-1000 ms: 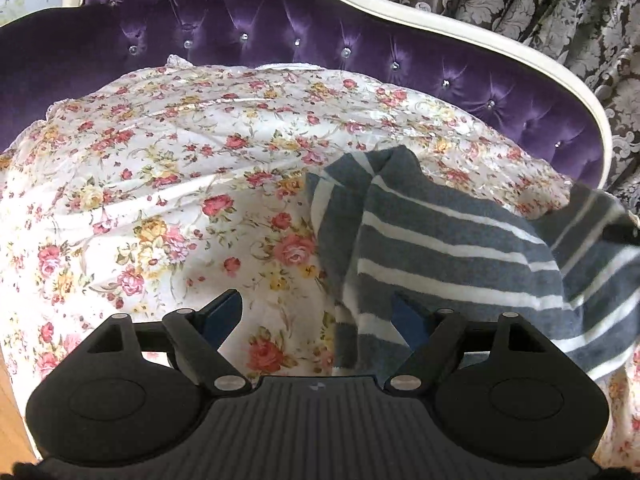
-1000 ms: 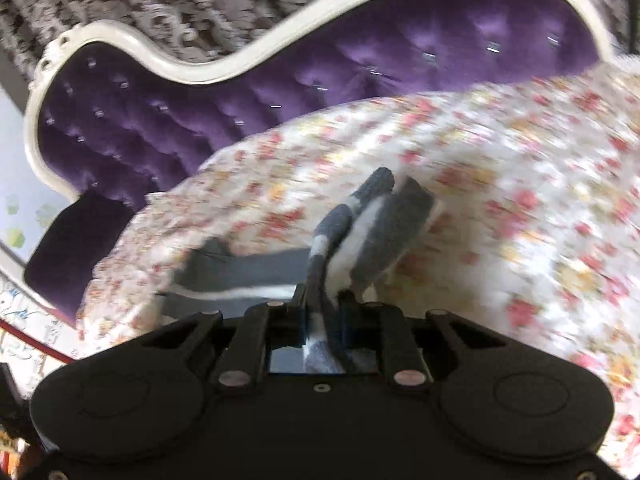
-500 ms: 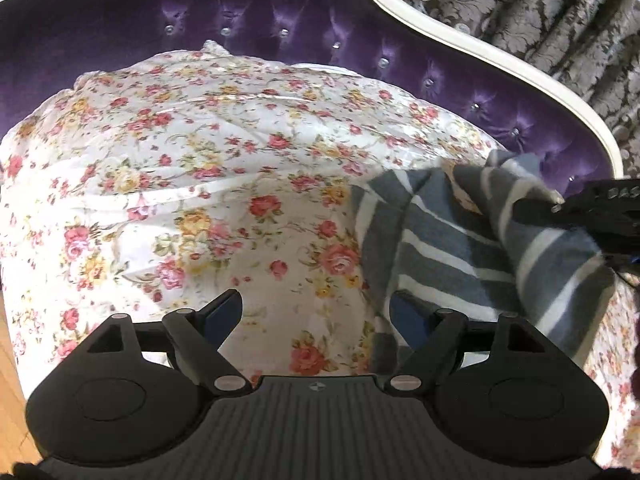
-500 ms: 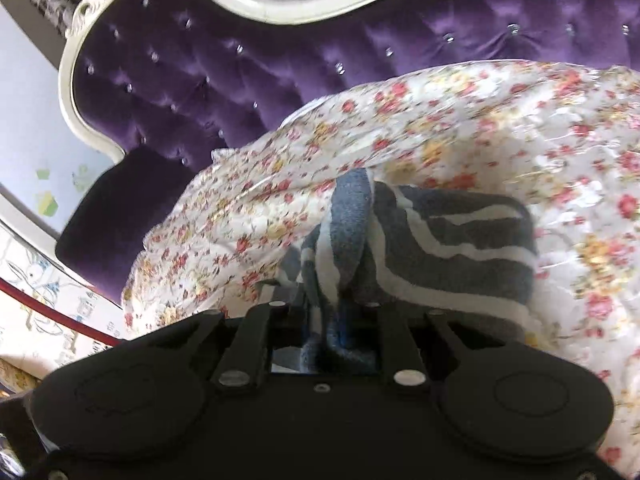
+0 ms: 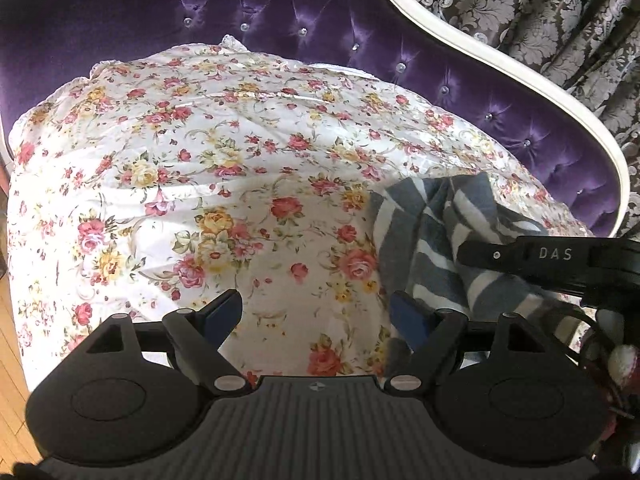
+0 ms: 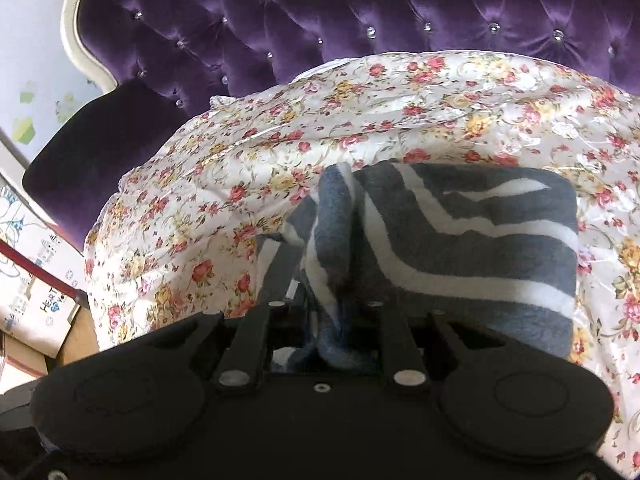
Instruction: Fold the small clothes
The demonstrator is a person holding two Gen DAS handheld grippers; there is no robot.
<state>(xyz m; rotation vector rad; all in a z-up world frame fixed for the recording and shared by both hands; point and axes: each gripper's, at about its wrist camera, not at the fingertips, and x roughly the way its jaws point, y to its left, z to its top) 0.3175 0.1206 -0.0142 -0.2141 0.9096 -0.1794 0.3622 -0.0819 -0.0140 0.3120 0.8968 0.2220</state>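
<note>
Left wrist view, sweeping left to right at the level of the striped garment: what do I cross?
Wooden floor → floral sheet → grey-and-white striped garment → right tool, its black body entering from the right edge.

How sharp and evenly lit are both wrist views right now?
Left wrist: sharp, sunlit glare patches on the floral sheet, fisheye bending the sofa frame. Right wrist: sharp too, striped garment in softer shade, sheet glossy at right.
</note>
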